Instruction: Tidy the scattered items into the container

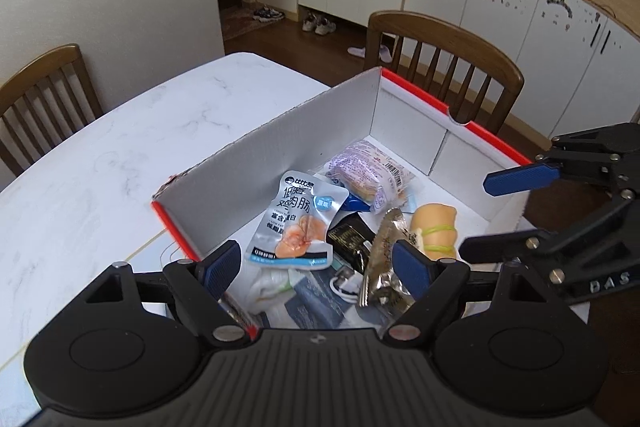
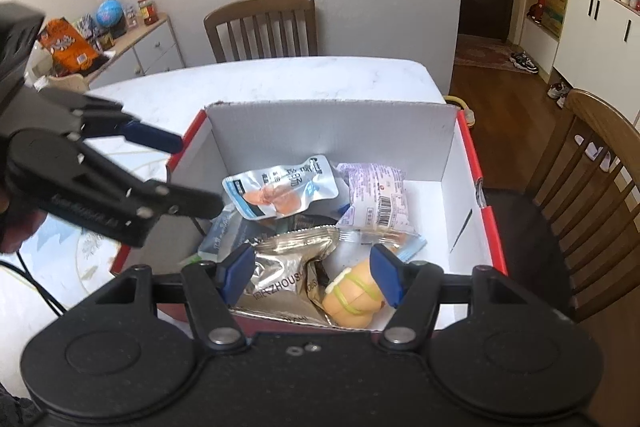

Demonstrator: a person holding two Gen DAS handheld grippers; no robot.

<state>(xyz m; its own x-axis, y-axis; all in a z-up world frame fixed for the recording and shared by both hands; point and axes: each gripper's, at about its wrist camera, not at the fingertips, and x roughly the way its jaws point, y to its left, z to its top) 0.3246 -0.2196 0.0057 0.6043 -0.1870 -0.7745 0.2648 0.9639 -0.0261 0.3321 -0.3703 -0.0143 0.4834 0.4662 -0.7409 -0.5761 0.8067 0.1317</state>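
Both claws, left gripper (image 1: pixel 316 269) and right gripper (image 2: pixel 314 273), hang spread and empty over the snack-filled cardboard box (image 2: pixel 332 131), so the tidying looks almost finished.

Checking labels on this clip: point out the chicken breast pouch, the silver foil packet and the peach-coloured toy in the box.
chicken breast pouch (image 1: pixel 294 223): left wrist view, printed front.
silver foil packet (image 2: pixel 288 267): right wrist view, crinkled middle.
peach-coloured toy (image 2: pixel 352 297): right wrist view, banded body.

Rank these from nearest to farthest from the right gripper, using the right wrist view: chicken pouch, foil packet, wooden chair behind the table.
1. Foil packet: between the right gripper's fingers, in the box.
2. Chicken pouch: mid-box, left of centre.
3. Wooden chair: beyond the table's far edge.
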